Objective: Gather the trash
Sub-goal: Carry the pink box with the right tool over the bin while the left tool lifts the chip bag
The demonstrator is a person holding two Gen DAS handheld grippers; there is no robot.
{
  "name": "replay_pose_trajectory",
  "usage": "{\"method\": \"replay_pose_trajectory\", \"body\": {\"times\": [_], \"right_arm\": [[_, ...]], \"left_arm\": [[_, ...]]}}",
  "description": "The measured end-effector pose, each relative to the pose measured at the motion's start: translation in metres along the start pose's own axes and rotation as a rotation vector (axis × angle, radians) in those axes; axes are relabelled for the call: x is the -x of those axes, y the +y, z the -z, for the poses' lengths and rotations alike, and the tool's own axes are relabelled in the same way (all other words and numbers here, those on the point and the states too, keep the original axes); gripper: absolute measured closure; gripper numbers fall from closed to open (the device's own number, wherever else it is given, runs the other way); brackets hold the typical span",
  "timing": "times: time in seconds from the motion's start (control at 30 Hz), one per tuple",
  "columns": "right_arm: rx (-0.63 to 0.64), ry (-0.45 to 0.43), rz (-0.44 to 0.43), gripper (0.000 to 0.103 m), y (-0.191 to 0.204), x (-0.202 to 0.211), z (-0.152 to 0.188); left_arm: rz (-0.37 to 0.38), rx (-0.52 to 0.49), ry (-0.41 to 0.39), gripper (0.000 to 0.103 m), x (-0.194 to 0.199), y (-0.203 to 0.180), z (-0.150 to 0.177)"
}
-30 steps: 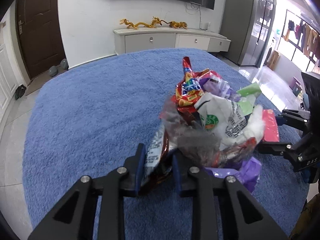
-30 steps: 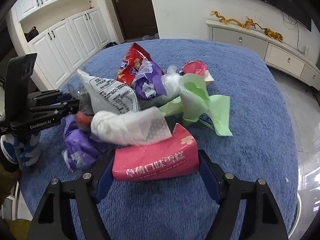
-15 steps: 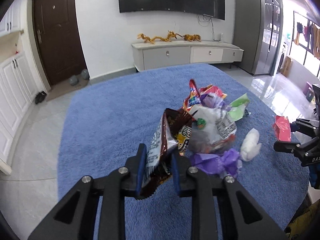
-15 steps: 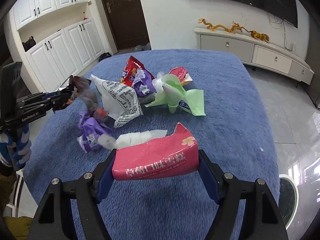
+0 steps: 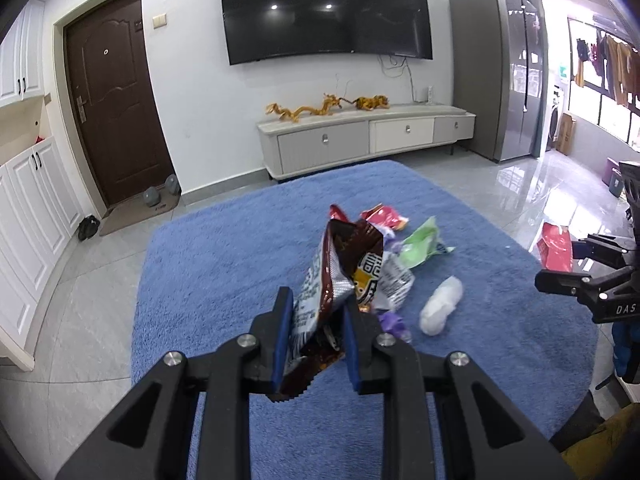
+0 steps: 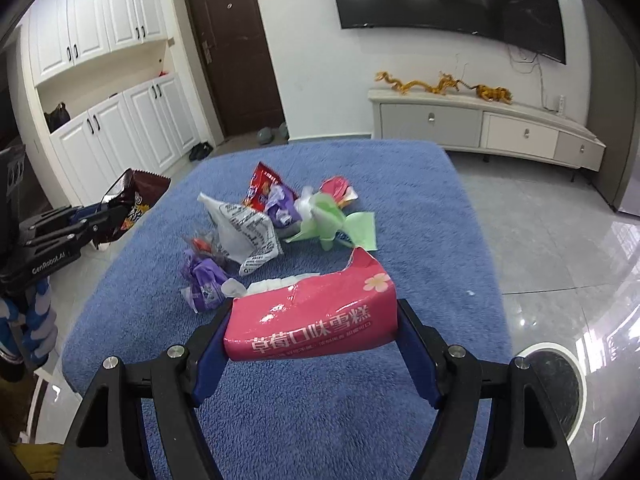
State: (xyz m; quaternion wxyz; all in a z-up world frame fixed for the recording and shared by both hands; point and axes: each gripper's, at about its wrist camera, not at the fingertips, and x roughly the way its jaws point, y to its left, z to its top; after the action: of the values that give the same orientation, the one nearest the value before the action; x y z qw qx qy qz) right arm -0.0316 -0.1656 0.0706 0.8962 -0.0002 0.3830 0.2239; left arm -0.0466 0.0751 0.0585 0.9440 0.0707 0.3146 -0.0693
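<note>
left claw (image 5: 316, 336) | black arms | blue pads (image 5: 282, 340) | silver screws | right claw (image 6: 316, 344) | same

A home living room is showing here; a wall-mounted television (image 5: 326, 10) is hanging above a low media cabinet (image 5: 366, 138). A blue rug (image 6: 400, 184) is covering tiled floor; white cupboards (image 6: 116, 128) are flanking a dark door (image 5: 116, 120).

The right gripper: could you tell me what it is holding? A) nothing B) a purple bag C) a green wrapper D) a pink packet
D: in the right wrist view the right gripper is clamped on both ends of the pink packet, raised off the blue rug.
</note>
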Motion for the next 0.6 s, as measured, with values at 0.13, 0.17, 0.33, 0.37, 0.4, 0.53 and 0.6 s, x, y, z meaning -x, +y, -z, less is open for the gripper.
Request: {"method": "replay_pose_trajectory", "body": {"times": [0.13,0.17,0.33,0.37,0.4,0.53,0.6], "right_arm": [[-0.015,-0.027,0.015,0.029,-0.004,0.016,0.004],[-0.019,-0.032,0.018,0.029,-0.005,0.018,0.004],[-0.052,-0.065,0.037,0.029,-0.02,0.034,0.01],[-0.063,-0.073,0.043,0.029,-0.025,0.037,0.011],[-0.069,-0.078,0.047,0.029,-0.029,0.04,0.013],[-0.109,-0.101,0.071,0.029,-0.052,0.051,0.019],[-0.129,-0.111,0.09,0.029,-0.067,0.057,0.024]], "left_arm": [[0.01,-0.024,-0.023,0.081,0.01,-0.016,-0.005],[0.014,-0.03,-0.027,0.081,0.012,-0.02,-0.006],[0.028,-0.054,-0.038,0.081,0.016,-0.042,-0.014],[0.032,-0.062,-0.039,0.081,0.016,-0.048,-0.016],[0.036,-0.068,-0.039,0.081,0.016,-0.052,-0.017],[0.064,-0.109,-0.028,0.081,0.008,-0.08,-0.026],[0.087,-0.128,-0.016,0.081,0.0,-0.099,-0.033]]}}
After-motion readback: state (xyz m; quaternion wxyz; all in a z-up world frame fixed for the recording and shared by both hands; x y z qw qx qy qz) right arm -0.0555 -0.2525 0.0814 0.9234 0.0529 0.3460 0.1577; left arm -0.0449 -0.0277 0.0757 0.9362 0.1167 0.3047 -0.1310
